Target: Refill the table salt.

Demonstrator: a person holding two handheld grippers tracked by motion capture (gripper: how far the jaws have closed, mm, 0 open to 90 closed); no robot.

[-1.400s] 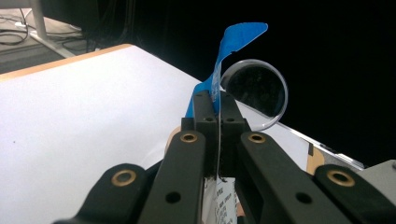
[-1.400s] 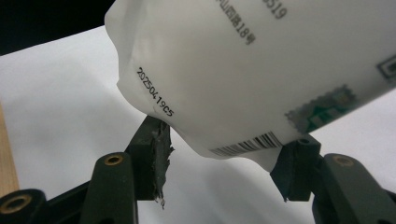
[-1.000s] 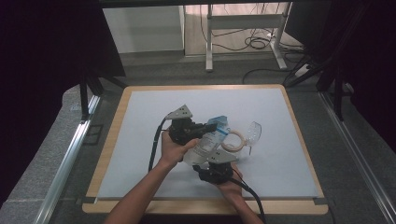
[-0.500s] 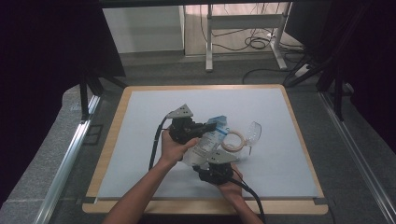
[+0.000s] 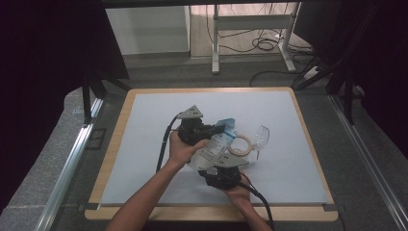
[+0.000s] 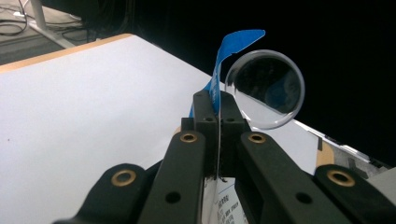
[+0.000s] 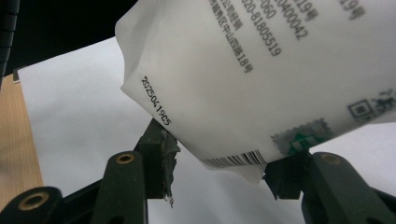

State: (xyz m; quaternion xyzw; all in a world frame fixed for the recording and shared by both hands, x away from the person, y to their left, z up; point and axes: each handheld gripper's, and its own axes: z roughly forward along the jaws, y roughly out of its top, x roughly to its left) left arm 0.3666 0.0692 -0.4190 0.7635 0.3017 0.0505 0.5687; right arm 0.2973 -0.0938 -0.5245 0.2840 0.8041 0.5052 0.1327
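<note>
Against a second ago I see almost nothing changed: both hands sit in the same spot over the white counter [image 5: 144,144], with the pouch [image 5: 214,147] held up between them. My left claw [image 6: 218,109] is clenched on the pouch's blue top strip [image 6: 233,44]. My right claw [image 7: 217,163] has its jaws spread either side of the pouch's bottom corner; whether they touch it I cannot tell. The clear goggles [image 5: 257,137] and a tape ring [image 5: 239,144] lie just beside the pouch, partly hidden behind it. The pouch's print is cut off.
</note>
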